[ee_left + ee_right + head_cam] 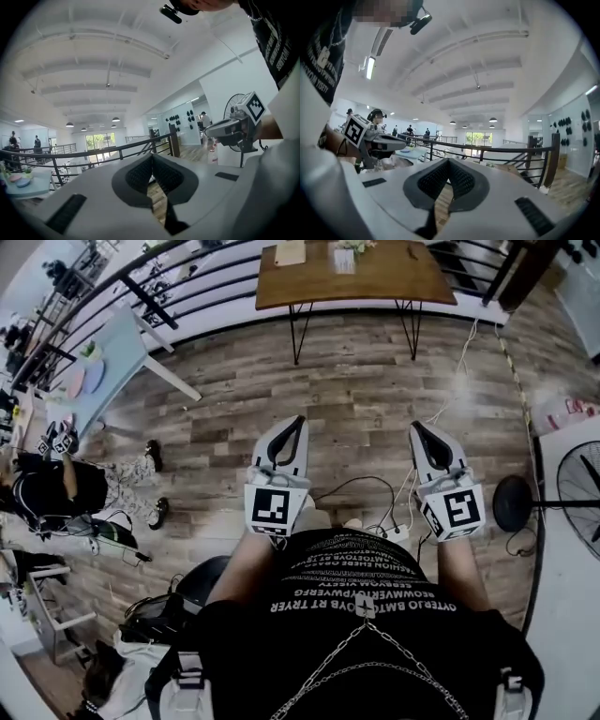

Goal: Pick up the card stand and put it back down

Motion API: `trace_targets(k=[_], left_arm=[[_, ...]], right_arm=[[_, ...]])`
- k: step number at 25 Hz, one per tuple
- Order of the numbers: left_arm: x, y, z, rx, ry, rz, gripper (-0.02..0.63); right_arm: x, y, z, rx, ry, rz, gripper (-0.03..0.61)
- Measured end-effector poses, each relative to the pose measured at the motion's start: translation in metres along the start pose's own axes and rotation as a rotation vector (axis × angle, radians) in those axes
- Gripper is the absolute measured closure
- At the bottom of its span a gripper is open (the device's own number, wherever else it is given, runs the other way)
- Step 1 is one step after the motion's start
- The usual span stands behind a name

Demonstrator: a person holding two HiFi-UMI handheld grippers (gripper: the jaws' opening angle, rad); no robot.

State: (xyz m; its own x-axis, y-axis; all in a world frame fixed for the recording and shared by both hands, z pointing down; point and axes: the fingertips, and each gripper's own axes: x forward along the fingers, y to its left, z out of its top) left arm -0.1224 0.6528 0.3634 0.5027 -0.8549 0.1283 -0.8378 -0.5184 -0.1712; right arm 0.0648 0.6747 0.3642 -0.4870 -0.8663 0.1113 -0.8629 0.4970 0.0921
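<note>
Left gripper [298, 424] and right gripper [418, 428] hover over the floor, jaws together, empty; tabletop [398, 279] at 12 o'clock is cut off, its items too small to identify.

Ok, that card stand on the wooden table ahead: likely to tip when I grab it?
Probably. The card stand looks small, thin and upright on the wooden table, so it is likely light and easy to knock over. It appears pale or clear, perhaps slick plastic, though it is too far off to be sure.
</note>
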Motion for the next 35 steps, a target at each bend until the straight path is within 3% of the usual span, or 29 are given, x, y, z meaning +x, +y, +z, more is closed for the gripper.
trace_targets(k=[5,11,20,27,35], left_arm=[[-0.002,0.000,-0.002,-0.007,0.005,-0.019,0.586],[0.008,0.006,-0.014,-0.018,0.007,-0.041,0.586],[0.081,0.036,-0.032,-0.042,0.004,-0.072,0.586],[0.148,0.078,-0.027,-0.046,-0.014,-0.101,0.586],[0.203,0.120,-0.028,-0.041,-0.003,-0.140,0.586]], right_arm=[[0.000,0.017,-0.025,0.015,0.055,0.003,0.575],[0.011,0.006,-0.054,0.081,0.110,-0.042,0.575],[0.078,-0.030,-0.056,0.058,0.127,-0.064,0.575],[0.144,-0.059,-0.049,0.094,0.128,-0.083,0.575],[0.220,-0.060,-0.037,0.161,0.118,-0.075,0.575]])
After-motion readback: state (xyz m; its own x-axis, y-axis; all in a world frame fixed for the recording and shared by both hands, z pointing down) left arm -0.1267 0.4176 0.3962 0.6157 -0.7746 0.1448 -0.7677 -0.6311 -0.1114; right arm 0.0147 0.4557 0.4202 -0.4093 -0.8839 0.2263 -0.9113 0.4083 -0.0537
